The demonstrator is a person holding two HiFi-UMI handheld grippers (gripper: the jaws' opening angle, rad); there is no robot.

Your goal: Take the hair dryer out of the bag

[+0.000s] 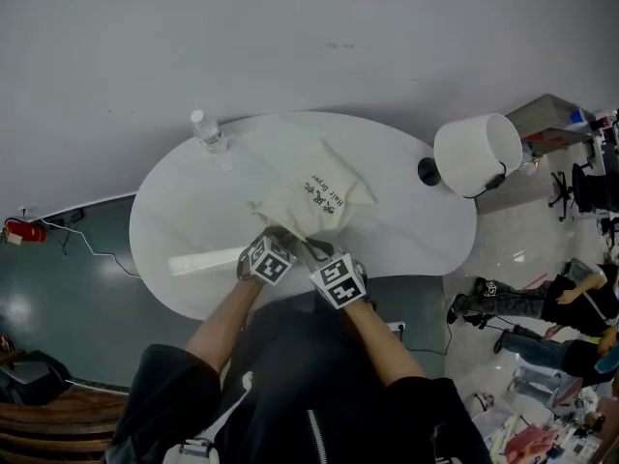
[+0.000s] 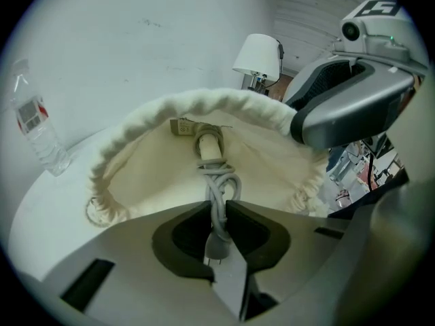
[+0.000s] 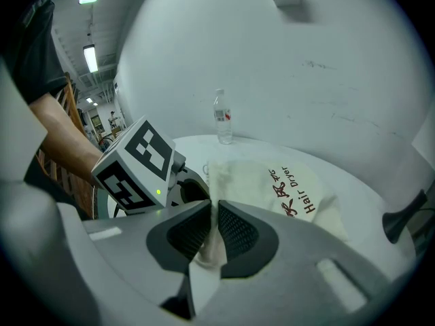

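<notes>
Cream cloth bag (image 1: 311, 196) printed "Hair Dryer" gapes open mid-table; left gripper (image 2: 216, 226) jaws pinch the hair dryer's (image 2: 209, 143) grey coiled cord (image 2: 219, 185), right gripper (image 3: 212, 231) jaws clamp the bag's edge.

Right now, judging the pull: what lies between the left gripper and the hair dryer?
A coiled grey cord, clamped in the jaws; the left gripper view shows it.

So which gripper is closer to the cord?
Left. The left gripper is shut on the cord at the mouth of the bag. The right gripper pinches the bag's rim to one side, off the cord.
</notes>
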